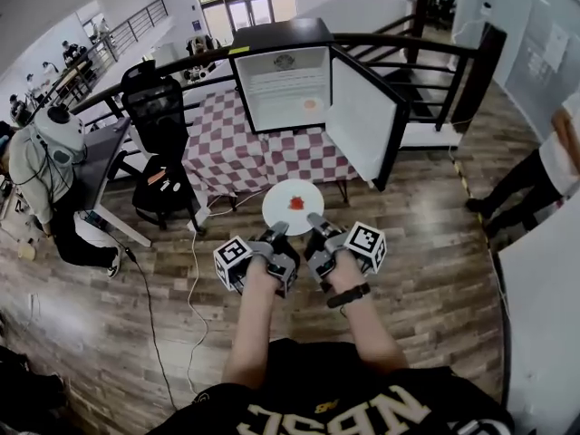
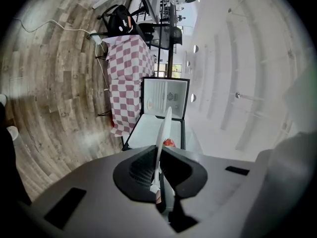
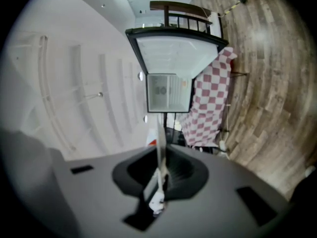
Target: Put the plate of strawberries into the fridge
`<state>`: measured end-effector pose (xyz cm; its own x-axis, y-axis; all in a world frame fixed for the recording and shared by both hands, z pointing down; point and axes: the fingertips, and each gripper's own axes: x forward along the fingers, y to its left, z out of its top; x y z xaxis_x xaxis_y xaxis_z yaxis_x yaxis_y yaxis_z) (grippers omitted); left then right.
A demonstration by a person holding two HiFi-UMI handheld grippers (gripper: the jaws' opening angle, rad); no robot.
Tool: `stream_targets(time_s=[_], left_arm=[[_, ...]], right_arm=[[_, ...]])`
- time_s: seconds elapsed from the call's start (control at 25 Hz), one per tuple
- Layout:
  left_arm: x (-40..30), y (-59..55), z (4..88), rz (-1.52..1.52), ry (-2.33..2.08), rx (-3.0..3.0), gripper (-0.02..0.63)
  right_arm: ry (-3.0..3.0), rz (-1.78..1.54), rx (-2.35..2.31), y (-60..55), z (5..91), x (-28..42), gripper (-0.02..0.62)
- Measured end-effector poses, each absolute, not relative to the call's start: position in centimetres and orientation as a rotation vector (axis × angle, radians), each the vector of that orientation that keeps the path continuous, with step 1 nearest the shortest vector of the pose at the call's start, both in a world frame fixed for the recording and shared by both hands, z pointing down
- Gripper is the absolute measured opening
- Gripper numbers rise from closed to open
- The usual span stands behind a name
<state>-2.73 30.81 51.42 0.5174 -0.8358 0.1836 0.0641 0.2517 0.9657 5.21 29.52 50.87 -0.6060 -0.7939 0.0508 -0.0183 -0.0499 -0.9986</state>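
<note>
A white plate (image 1: 292, 207) with red strawberries (image 1: 296, 203) is held level over the wooden floor, in front of the table. My left gripper (image 1: 276, 231) is shut on its near left rim, and my right gripper (image 1: 315, 220) is shut on its near right rim. The left gripper view shows the plate (image 2: 163, 133) edge-on between the jaws of the left gripper (image 2: 158, 175), with a strawberry (image 2: 169, 143) beside it. The right gripper (image 3: 161, 175) clamps the plate rim (image 3: 160, 143) the same way. Ahead, the small black fridge (image 1: 283, 84) stands on a checked tablecloth (image 1: 227, 152) with its door (image 1: 362, 116) swung open to the right.
A black office chair (image 1: 159, 125) stands left of the table, and a seated person (image 1: 45, 161) is further left. Another person (image 1: 544, 170) stands at the right. A dark railing (image 1: 408, 43) runs behind the fridge. A white cable (image 1: 192, 270) trails over the floor.
</note>
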Motion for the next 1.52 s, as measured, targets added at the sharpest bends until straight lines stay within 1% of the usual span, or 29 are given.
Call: stream_targets(time_s=[0.28, 0.56, 0.88, 1.28, 1.52], left_arm=[[-4.1, 26.4, 53.8, -0.718, -0.85, 1.102, 0.031], [-7.1, 16.0, 56.9, -0.631, -0.833, 1.106, 0.031], [-9.9, 7.0, 55.6, -0.532, -0.843, 1.213, 0.03], [-9.5, -2.3, 55.4, -0.544, -0.798, 1.148, 0.031], [-7.4, -9.8, 53.9, -0.581, -0.814, 1.203, 0.031]], right_arm=[[1.658, -1.715, -0.897, 25.0, 53.5, 3.8, 0.037], [1.615, -1.694, -1.027, 15.2, 56.1, 1.3, 0.037], [1.517, -1.697, -1.098, 7.1, 55.4, -1.6, 0.035], [1.467, -1.748, -1.06, -1.6, 55.1, -1.3, 0.035], [1.519, -1.72, -1.052, -9.5, 53.4, 0.8, 0.035]])
